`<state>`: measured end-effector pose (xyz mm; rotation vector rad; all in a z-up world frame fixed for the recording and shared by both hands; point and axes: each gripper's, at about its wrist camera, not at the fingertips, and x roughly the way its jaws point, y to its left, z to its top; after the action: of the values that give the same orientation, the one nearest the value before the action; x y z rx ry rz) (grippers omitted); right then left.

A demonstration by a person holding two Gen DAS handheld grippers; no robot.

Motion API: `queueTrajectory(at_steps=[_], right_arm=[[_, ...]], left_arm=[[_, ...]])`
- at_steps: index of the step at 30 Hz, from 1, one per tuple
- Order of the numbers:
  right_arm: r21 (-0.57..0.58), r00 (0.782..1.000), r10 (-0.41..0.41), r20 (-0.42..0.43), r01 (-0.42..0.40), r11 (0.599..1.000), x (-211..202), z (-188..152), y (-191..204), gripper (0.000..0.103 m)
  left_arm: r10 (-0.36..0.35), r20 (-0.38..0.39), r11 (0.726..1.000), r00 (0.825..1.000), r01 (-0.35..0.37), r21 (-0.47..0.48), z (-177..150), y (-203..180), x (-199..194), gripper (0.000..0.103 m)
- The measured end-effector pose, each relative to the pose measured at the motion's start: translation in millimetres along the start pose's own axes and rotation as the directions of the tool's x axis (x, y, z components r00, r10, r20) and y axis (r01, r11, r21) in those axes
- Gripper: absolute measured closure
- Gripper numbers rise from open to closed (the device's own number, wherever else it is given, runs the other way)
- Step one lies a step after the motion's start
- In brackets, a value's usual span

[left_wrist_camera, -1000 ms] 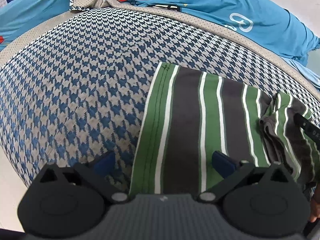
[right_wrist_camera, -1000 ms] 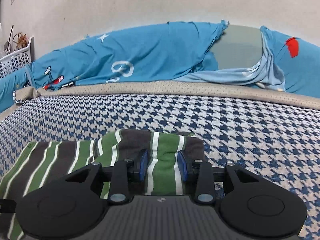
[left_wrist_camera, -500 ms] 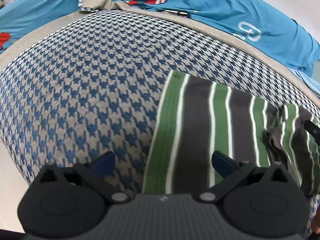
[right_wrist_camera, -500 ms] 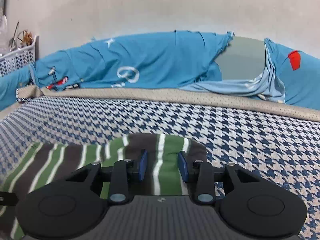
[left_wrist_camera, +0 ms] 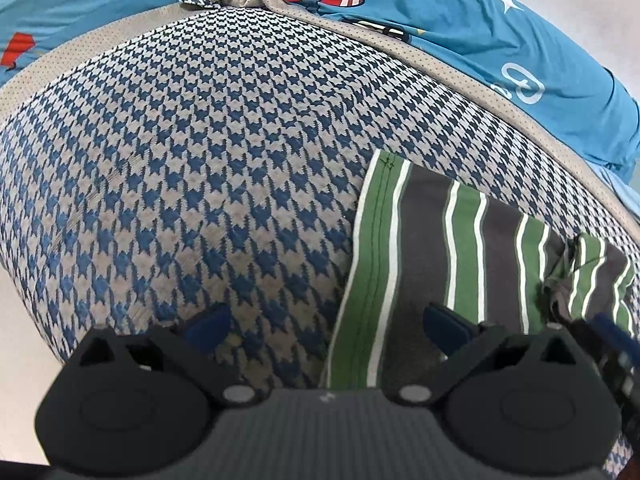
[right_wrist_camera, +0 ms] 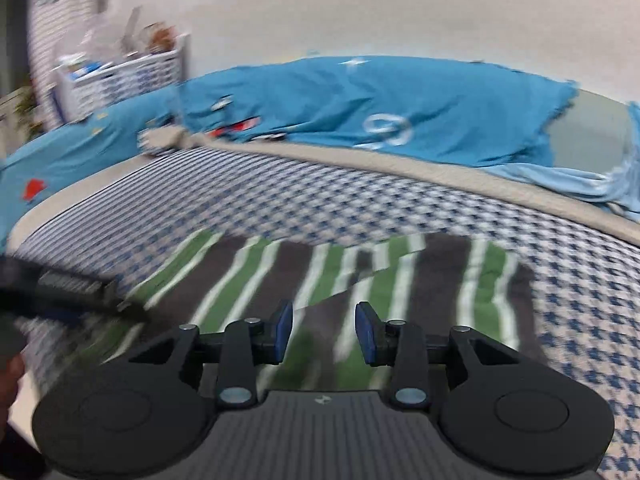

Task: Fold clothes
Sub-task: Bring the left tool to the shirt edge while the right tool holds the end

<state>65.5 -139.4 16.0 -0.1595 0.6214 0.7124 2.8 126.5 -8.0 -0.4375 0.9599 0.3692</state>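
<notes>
A green, grey and white striped garment (left_wrist_camera: pixel 432 248) lies flat on the blue-and-grey houndstooth mat (left_wrist_camera: pixel 200 160). Its far right end is folded back on itself. My left gripper (left_wrist_camera: pixel 326 328) hangs open and wide just above the garment's left hem, one pad over the mat and one over the cloth. In the blurred right wrist view the garment (right_wrist_camera: pixel 280 280) spreads under my right gripper (right_wrist_camera: pixel 326 332). Its pads stand a short way apart above the cloth, with nothing pinched between them. The left gripper (right_wrist_camera: pixel 60 292) shows as a dark blur at the left.
Bright blue printed bedding (right_wrist_camera: pixel 360 112) is bunched along the mat's far side against a pale wall. A white slatted basket (right_wrist_camera: pixel 132 76) with clutter stands at the far left. The mat's near edge drops to a pale floor (left_wrist_camera: pixel 16 300). A hand (right_wrist_camera: pixel 12 364) shows at the lower left.
My left gripper has slid left, so the garment sits further right in its view. The right gripper has swung left and rolled; the folded end once between its pads now lies to their right.
</notes>
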Motion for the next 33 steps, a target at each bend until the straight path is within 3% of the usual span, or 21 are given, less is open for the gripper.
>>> queueTrajectory(at_steps=[7, 14, 24, 33], right_arm=[[-0.135, 0.986, 0.155, -0.062, -0.162, 0.978, -1, -15, 51, 0.068], [-0.256, 0.968, 0.22, -0.118, -0.244, 0.936, 3, -33, 90, 0.066], [-0.375, 0.967, 0.231, -0.103, -0.253, 0.892, 10, -41, 117, 0.064], [-0.53, 0.983, 0.169, -0.068, -0.179, 0.829, 26, -55, 141, 0.065]], left_arm=[[-0.014, -0.022, 1.0, 1.0, 0.015, 0.007, -1, 5, -1, 0.0], [-0.02, -0.035, 1.0, 0.999, 0.021, 0.018, 6, 13, 2, 0.0], [-0.047, -0.062, 0.999, 0.997, 0.048, 0.005, 15, 26, 5, 0.0], [-0.08, -0.098, 0.996, 0.992, 0.083, 0.023, 23, 37, 10, 0.0]])
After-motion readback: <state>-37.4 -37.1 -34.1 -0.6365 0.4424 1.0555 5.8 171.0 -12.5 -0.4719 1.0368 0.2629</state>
